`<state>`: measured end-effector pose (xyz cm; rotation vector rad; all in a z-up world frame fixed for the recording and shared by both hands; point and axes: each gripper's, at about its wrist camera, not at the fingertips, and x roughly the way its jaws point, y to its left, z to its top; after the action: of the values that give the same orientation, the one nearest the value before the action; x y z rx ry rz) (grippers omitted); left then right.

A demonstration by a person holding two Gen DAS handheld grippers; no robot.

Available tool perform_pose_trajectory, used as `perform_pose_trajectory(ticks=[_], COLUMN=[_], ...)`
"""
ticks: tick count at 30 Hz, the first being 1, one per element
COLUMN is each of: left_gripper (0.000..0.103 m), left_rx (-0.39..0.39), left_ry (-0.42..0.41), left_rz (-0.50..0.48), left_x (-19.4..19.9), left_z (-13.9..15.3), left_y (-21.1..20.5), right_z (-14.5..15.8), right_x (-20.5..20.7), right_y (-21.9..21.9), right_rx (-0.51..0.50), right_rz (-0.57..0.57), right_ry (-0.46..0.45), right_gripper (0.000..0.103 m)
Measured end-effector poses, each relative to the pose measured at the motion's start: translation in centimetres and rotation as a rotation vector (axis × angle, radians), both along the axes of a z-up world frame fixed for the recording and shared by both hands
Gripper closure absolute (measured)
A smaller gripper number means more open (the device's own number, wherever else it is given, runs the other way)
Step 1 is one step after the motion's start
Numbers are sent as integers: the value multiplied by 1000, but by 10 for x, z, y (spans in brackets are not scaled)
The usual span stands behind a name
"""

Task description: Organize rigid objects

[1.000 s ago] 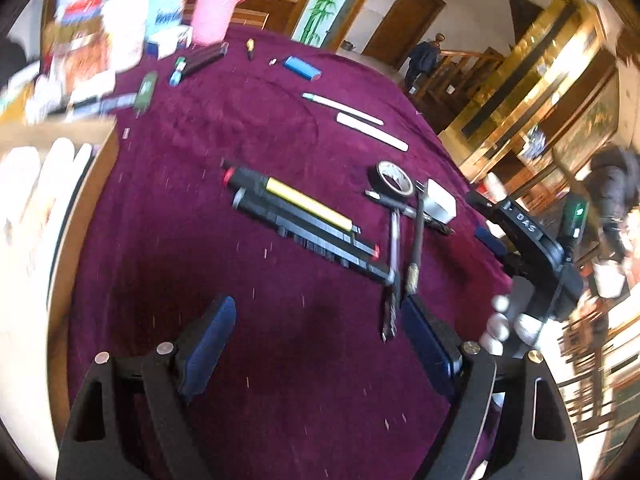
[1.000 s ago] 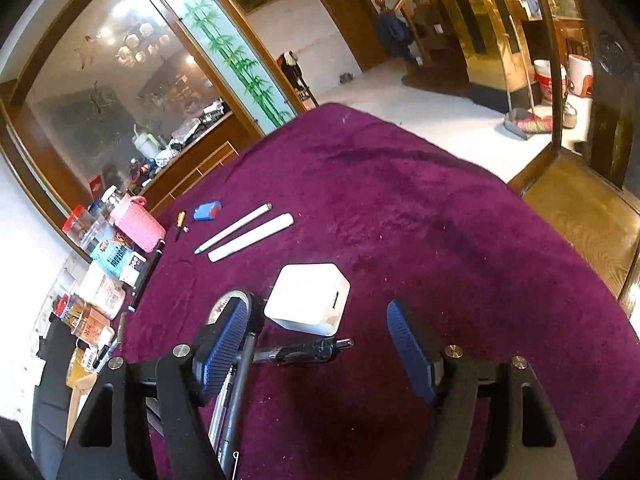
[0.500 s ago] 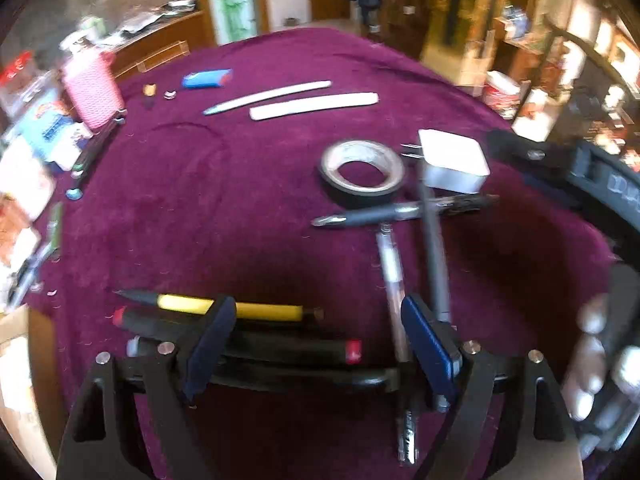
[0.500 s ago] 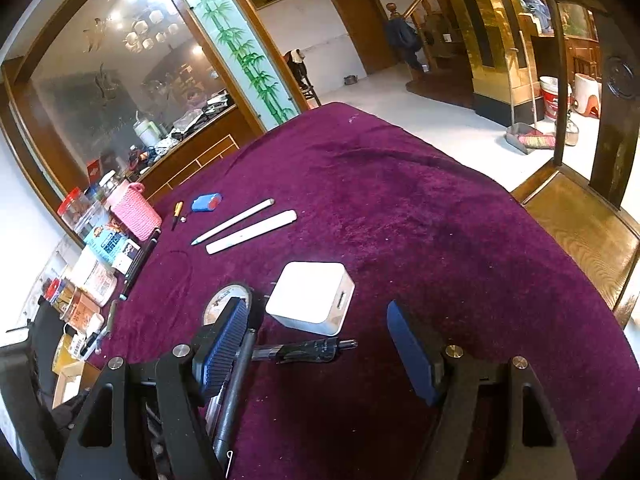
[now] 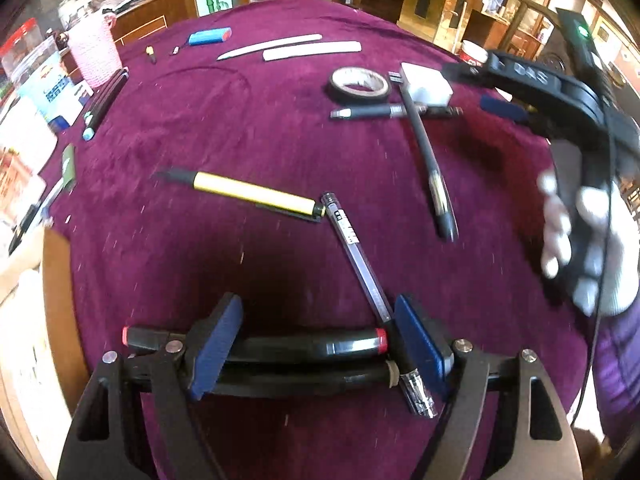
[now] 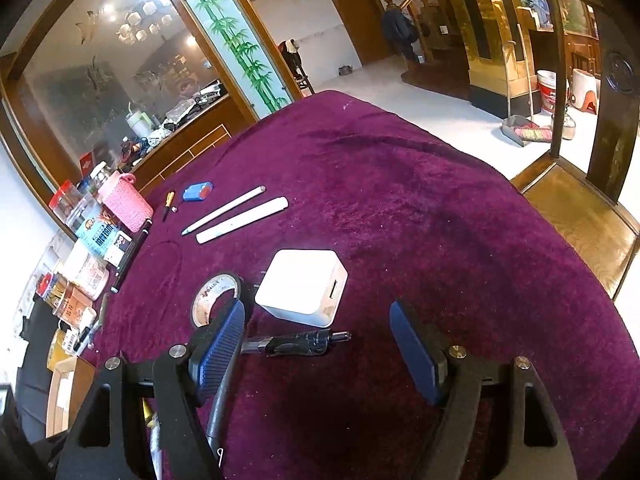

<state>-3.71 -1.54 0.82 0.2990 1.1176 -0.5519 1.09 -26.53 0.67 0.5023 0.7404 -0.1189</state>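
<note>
My left gripper (image 5: 318,340) gapes wide around two black markers (image 5: 304,346); my right gripper (image 6: 318,346) gapes wide near one white charger (image 6: 302,286).

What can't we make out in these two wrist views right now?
- Left wrist: the black markers lie across the left gripper; its pads hide whether they touch.
- Left wrist: the gloved hand on the right gripper is motion-blurred.
- Right wrist: the dark pen runs behind the left pad; that end is hidden.
</note>
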Motion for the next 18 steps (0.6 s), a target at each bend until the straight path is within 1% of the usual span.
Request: perform_pose_trajectory(ticks=[1,5,7,10,12,15,18], left_gripper=[29,29,29,29,29,29,29], left_rx=[-19,-171,-211,-219,-218,-245,-237], left_ry=[0,-9,-30,-44,-32,28,53], left_rz=[-6,-17,-4,37,90,197,326], left_x=[-5,-24,-27,-25,-22,-13,-14], left_z=[3,27,37,42,39,27,16], left_y=[4,24,32,45,55,73,82], right_z=[0,-1,-2,-4,-4,-4,-6], right_x=[0,0,1,0,1,1,2], right_y=[0,1,0,-2,-2,-2,-2], right_rx=[-4,-16,-13,-2,1,0,-2], right_rz=[-1,-2,-2,-6,-8,-6,0], right_ry=[1,4,10,16,20,22,26], right_gripper=[24,24,24,24,24,24,24])
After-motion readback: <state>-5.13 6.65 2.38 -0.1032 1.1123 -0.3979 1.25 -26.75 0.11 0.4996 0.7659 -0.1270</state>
